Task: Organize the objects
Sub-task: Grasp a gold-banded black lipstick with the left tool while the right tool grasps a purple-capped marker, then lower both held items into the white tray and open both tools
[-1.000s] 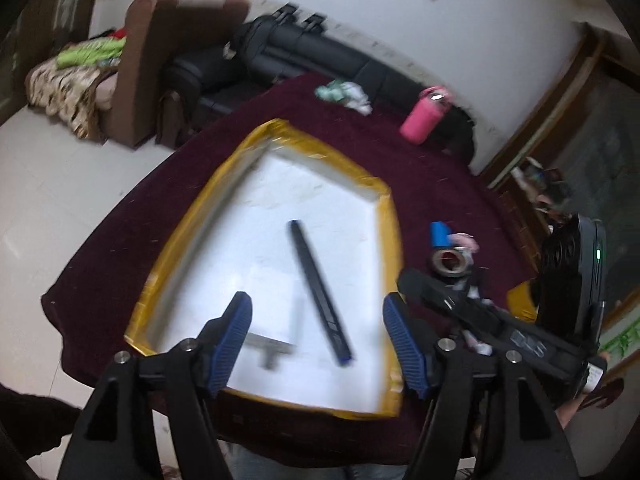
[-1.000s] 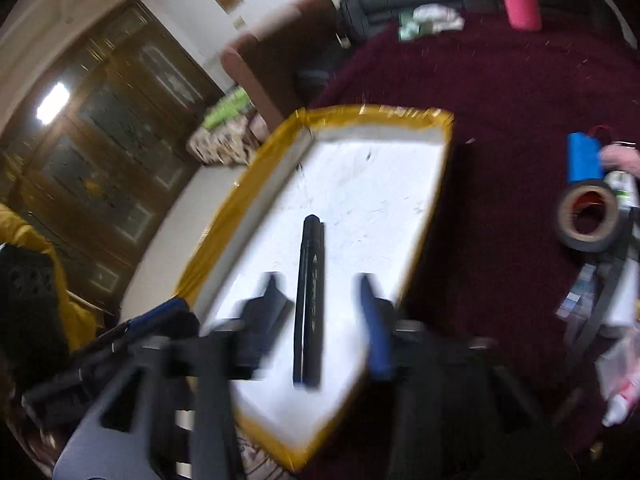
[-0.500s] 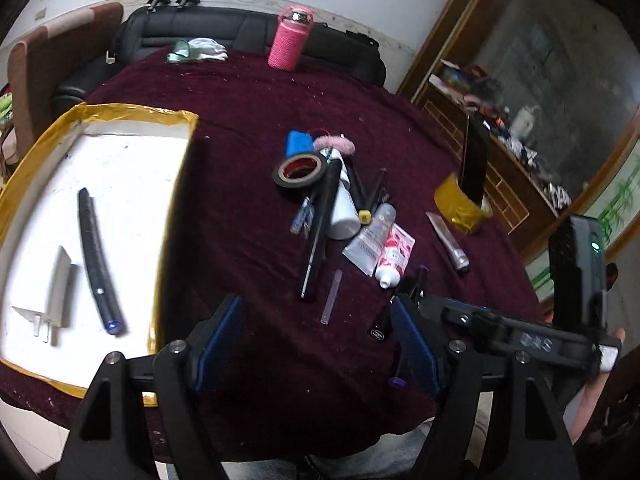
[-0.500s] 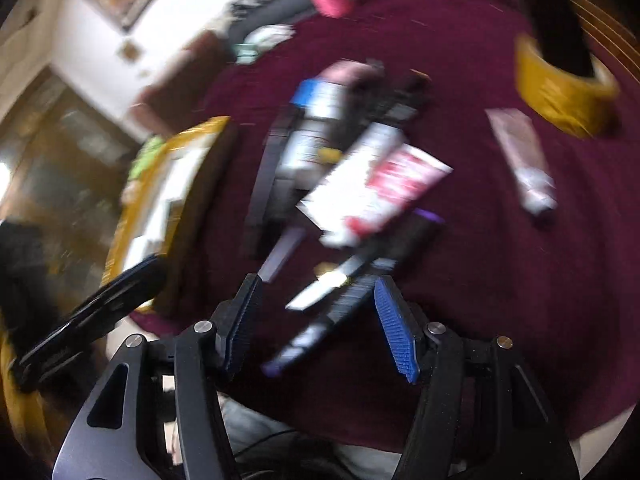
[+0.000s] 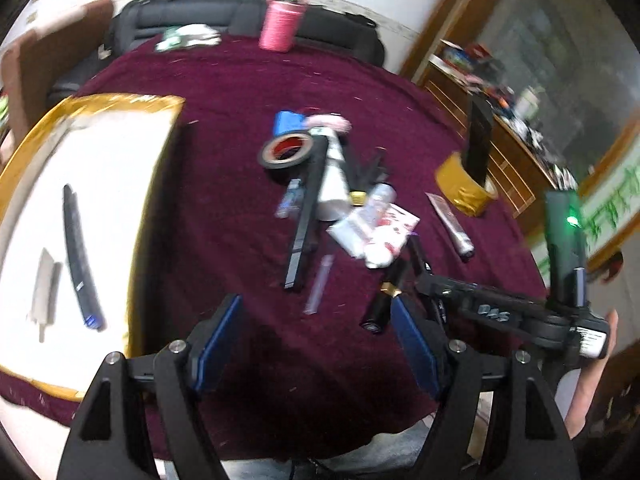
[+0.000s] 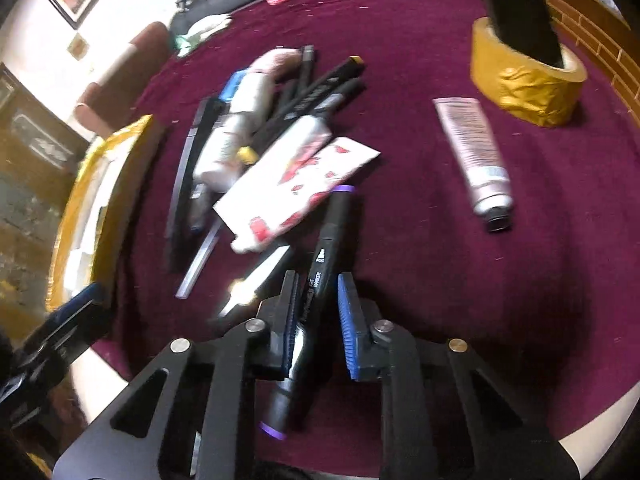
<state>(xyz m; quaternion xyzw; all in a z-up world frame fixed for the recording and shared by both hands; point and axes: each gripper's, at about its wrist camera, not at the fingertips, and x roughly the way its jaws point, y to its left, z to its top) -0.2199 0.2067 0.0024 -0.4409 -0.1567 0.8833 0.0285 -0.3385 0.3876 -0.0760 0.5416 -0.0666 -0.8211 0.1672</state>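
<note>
A pile of markers, tubes and a white bottle (image 5: 334, 184) lies on the maroon tablecloth. A gold-rimmed white tray (image 5: 100, 152) at the left holds a black pen (image 5: 78, 256) and a white charger (image 5: 44, 284). My right gripper (image 6: 316, 308) straddles a black marker with purple ends (image 6: 320, 280); the left pad touches it, a small gap shows at the right pad. My left gripper (image 5: 318, 344) is open and empty above the cloth near the table's front edge. The right gripper also shows in the left wrist view (image 5: 408, 280).
A black tape roll (image 5: 286, 152) and a blue object (image 5: 288, 122) lie behind the pile. A gold tape roll (image 6: 528, 80) holds a black phone. A silver tube (image 6: 474, 156) lies at the right. A pink bottle (image 5: 282, 20) stands at the back.
Both grippers swung from the tray to the pile on the right. My right gripper came down over the purple-ended marker and its fingers narrowed around it.
</note>
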